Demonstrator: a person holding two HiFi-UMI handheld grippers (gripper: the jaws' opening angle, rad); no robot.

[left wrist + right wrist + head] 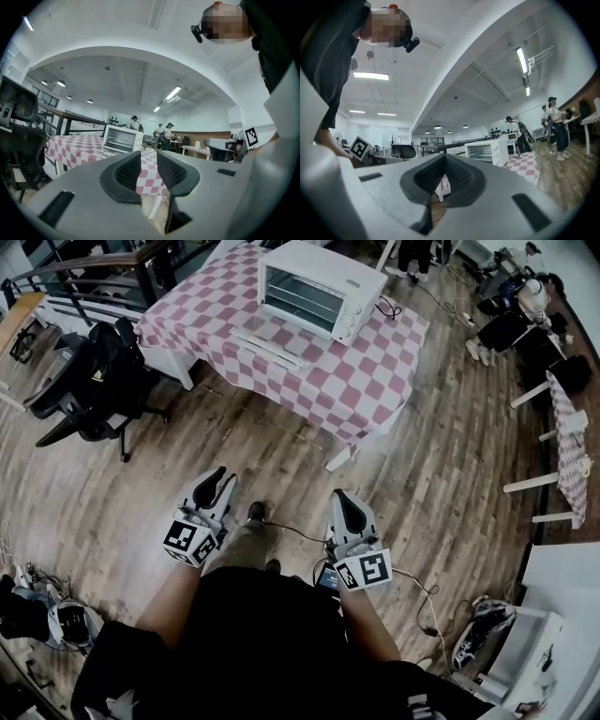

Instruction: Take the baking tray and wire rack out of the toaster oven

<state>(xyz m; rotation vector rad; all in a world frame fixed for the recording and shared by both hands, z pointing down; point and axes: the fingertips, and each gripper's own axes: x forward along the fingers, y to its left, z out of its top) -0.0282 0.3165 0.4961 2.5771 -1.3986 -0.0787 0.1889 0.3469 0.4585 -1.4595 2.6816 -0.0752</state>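
Note:
A white toaster oven (319,287) stands on a table with a pink-and-white checked cloth (375,381), far ahead of me. Wire bars show across its front opening (298,298). A flat pale panel (270,339) lies on the cloth just in front of it, apparently its lowered door. I cannot make out a baking tray. My left gripper (222,474) is held low over the wooden floor, open, with nothing between its pads (129,173). My right gripper (339,495) is beside it, its tips together and empty. Both point level at the oven (123,138) (486,151).
A black office chair (94,381) stands left of the table, with a railing behind it. Another checked table (570,442) stands at the right edge. People stand at the far end of the room (555,126). Cables and bags lie on the floor near my feet (427,601).

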